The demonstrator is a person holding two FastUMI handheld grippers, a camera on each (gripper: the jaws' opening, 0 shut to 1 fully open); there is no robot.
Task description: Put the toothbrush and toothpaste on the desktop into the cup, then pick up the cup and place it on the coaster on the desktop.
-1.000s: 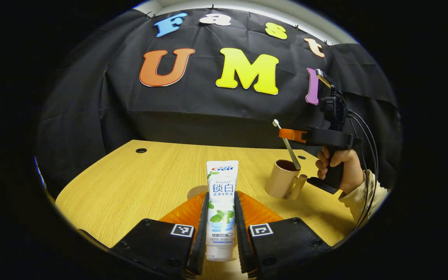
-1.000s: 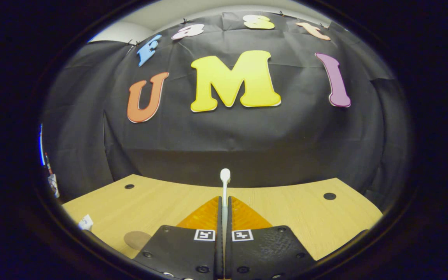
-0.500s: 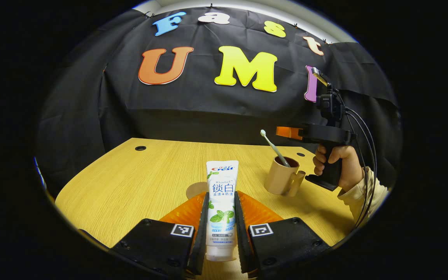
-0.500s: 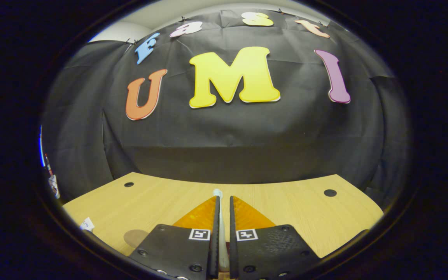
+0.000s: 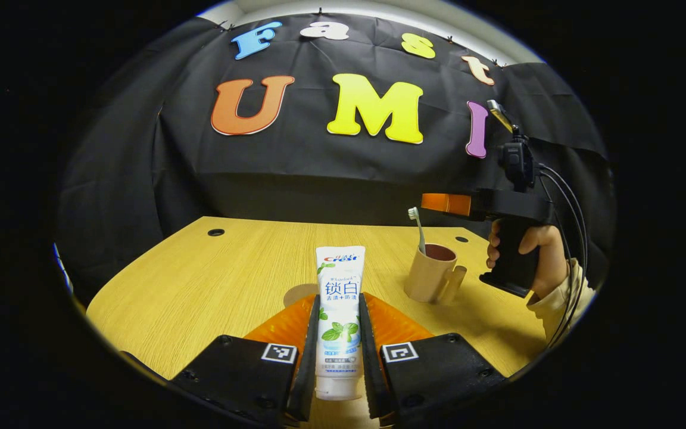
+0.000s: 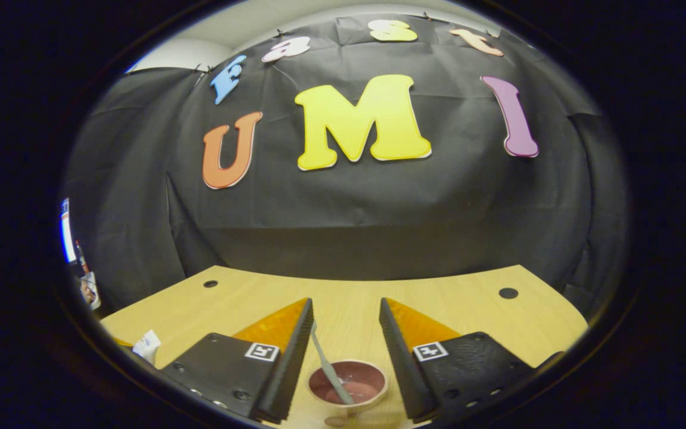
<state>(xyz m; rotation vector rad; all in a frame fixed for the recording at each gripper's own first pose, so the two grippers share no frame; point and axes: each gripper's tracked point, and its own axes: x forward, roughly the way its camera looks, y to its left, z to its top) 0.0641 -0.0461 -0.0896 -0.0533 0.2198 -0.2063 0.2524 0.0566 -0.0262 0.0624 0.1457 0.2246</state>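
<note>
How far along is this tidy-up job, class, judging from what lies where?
Done: the toothbrush stands in the cup, beneath the open right tongs. In hand: the left tongs grip the toothpaste. Left: toothpaste into cup, then cup onto the coaster.

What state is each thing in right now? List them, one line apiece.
toothbrush: standing in the cup, bristles up, released.
cup: upright on the desktop, holding the toothbrush.
toothpaste: clamped between the left gripper's fingers.
left gripper: shut on the toothpaste.
right gripper: open, above the cup.
coaster: flat on the desktop, bare, partly hidden behind the left gripper.
desktop: carrying the cup and coaster.
</note>
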